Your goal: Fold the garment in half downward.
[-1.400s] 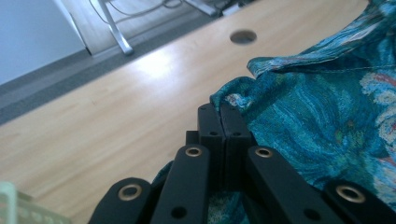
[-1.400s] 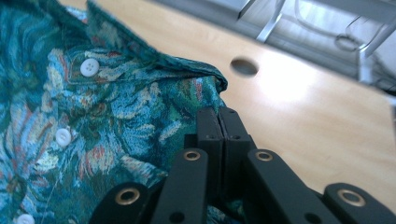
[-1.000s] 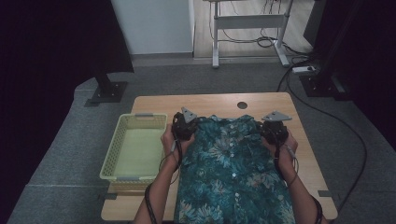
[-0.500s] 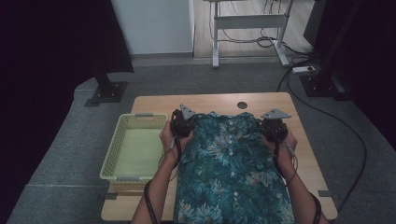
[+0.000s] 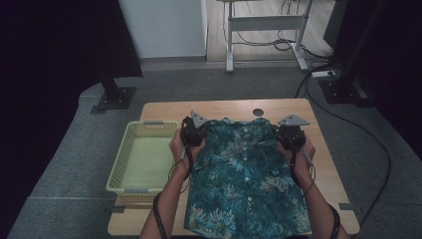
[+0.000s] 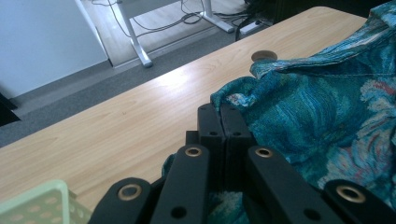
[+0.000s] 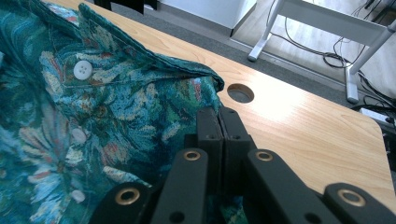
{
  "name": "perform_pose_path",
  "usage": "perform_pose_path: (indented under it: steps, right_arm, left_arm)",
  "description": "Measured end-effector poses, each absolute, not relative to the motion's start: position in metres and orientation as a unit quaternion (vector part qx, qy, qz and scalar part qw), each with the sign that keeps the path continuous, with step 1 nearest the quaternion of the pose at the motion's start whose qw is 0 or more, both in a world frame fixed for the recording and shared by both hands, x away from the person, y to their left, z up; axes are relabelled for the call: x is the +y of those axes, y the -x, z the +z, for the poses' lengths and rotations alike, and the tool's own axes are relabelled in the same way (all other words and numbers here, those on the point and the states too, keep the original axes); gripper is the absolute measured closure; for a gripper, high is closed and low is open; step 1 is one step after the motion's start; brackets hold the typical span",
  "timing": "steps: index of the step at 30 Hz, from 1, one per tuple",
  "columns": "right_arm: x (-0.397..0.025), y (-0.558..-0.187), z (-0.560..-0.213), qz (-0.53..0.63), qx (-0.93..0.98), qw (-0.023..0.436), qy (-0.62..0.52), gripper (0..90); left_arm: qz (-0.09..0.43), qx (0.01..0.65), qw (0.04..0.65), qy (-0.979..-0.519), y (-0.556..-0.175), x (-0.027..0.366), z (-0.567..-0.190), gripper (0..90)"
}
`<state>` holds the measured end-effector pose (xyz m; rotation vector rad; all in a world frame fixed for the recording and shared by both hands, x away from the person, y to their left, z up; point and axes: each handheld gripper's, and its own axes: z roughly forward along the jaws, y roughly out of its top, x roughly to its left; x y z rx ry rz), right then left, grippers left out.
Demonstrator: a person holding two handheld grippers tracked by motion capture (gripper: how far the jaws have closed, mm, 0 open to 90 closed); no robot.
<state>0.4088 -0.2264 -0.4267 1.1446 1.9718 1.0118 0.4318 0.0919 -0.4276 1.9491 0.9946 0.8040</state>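
Teal floral cloth covers the middle of the wooden table [image 5: 328,164]: the shirt [image 5: 244,179] lies flat, button front up, collar end toward the far edge and hem hanging right at the near edge. The left gripper [image 5: 193,130] sits at the shirt's far left corner, the right gripper [image 5: 291,135] at its far right corner, each held in a hand with the forearm running along the shirt's side.

In the left gripper view, the jaws are pressed together, and the fabric [image 6: 327,121] bunches up against their right side and shows beneath them; it looks pinched there, though the bite itself is hidden. In the right gripper view it's the same picture mirrored: jaws clamped tight, cloth [image 7: 93,107] gathered on their left and under them, a white button [image 7: 82,69] sitting up on the fold.

There's bare wood beyond the collar, with a round cable hole [image 5: 257,112] just past it near the far edge. On the right, a strip of open table runs between the shirt and the table's edge. The left is tighter: the yellow-green basket [image 5: 124,149] sits just beside the left forearm, overhanging the table's left side.
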Motion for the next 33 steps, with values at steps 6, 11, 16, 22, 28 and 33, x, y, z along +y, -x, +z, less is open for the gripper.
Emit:
perform_pose_path:
  steps: [6, 11, 16, 22, 28, 33]
  right_arm:
    - [-0.225, -0.404, -0.429, 0.384, 0.752, 0.318, -0.431, 87.2]
    - [-0.225, -0.404, -0.43, 0.383, 0.753, 0.318, -0.431, 87.2]
    - [-0.226, -0.402, -0.431, 0.382, 0.752, 0.317, -0.432, 87.2]
    - [-0.229, -0.395, -0.434, 0.388, 0.751, 0.316, -0.431, 87.1]
    - [-0.23, -0.388, -0.438, 0.39, 0.752, 0.316, -0.428, 87.1]
    - [-0.23, -0.381, -0.441, 0.392, 0.752, 0.316, -0.425, 87.1]
  left_arm:
    - [0.315, 0.393, 0.395, -0.769, -0.426, 0.094, -0.432, 89.3]
    - [0.319, 0.388, 0.394, -0.769, -0.424, 0.094, -0.433, 89.2]
    - [0.32, 0.385, 0.395, -0.77, -0.421, 0.092, -0.433, 89.2]
    - [0.322, 0.381, 0.396, -0.77, -0.416, 0.091, -0.438, 89.2]
    - [0.325, 0.376, 0.395, -0.773, -0.41, 0.09, -0.443, 89.2]
    - [0.327, 0.368, 0.399, -0.773, -0.402, 0.091, -0.442, 89.2]
